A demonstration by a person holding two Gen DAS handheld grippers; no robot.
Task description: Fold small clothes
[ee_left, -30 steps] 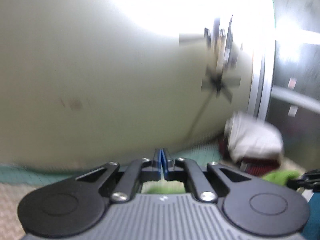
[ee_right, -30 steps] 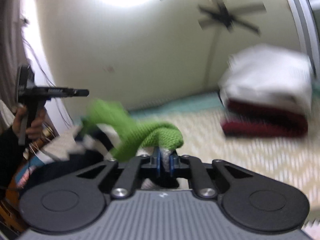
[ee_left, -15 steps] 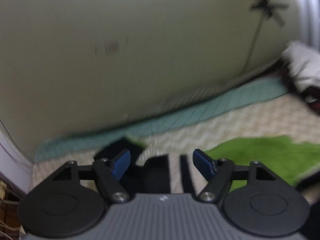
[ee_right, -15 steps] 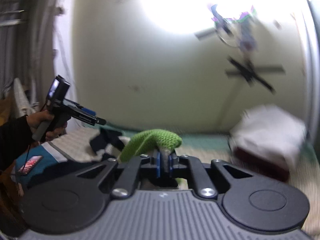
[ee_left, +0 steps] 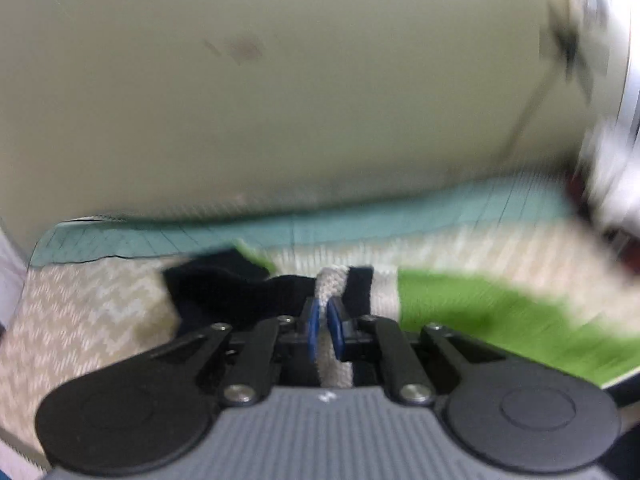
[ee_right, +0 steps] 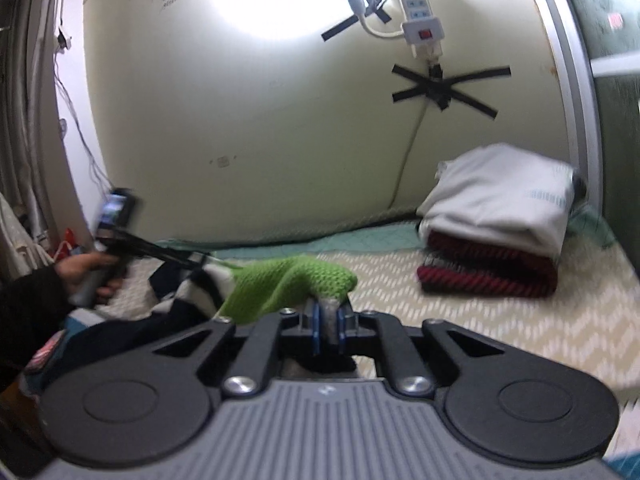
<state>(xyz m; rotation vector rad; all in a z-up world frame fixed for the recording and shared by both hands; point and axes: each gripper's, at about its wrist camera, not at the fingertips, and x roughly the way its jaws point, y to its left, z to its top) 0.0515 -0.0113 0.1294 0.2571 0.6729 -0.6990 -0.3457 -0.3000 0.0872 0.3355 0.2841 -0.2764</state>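
Observation:
A small knitted garment with green (ee_left: 480, 312), black (ee_left: 224, 288) and cream stripes lies partly lifted over the zigzag-patterned bedding (ee_left: 80, 320). My left gripper (ee_left: 326, 332) is shut on a cream stripe (ee_left: 330, 280) of it, the cloth pinched between the blue pads. My right gripper (ee_right: 328, 322) is shut on the garment's green knit edge (ee_right: 296, 280), which humps up over the fingers. In the right wrist view the left gripper (ee_right: 120, 240) shows at the far left, held by a hand (ee_right: 88, 276) in a dark sleeve, at the garment's striped end (ee_right: 200, 288).
A folded stack, white cloth (ee_right: 496, 216) over red (ee_right: 488, 276), sits on the bedding at the back right against the wall. A teal blanket (ee_right: 360, 240) runs along the wall foot. A power strip (ee_right: 420, 4) and taped cable hang on the wall.
My left gripper dipped toward the bedding, opened wide, then shut on the cream stripe. My right gripper kept its hold on the green knit and shifted slightly.

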